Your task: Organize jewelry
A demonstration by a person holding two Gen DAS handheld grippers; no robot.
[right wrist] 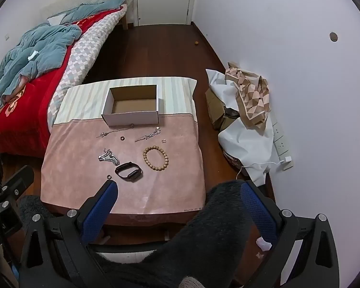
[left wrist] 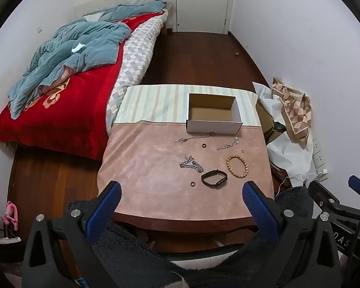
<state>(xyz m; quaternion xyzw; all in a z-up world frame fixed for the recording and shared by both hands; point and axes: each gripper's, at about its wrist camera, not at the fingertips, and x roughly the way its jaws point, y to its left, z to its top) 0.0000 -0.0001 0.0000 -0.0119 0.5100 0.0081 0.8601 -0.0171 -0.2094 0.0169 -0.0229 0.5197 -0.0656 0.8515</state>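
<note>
Start of pickup: both the left gripper (left wrist: 181,192) and right gripper (right wrist: 178,190) hang spread wide and empty. Jewelry lies before the empty cardboard box (left wrist: 213,126). Approach the black wristband (left wrist: 214,178) first, I judge.

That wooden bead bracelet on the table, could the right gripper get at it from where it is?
Probably yes. The right gripper is open and holds nothing, and the wooden bead bracelet lies flat on the pink cloth, apart from the black band, with nothing over it.
</note>
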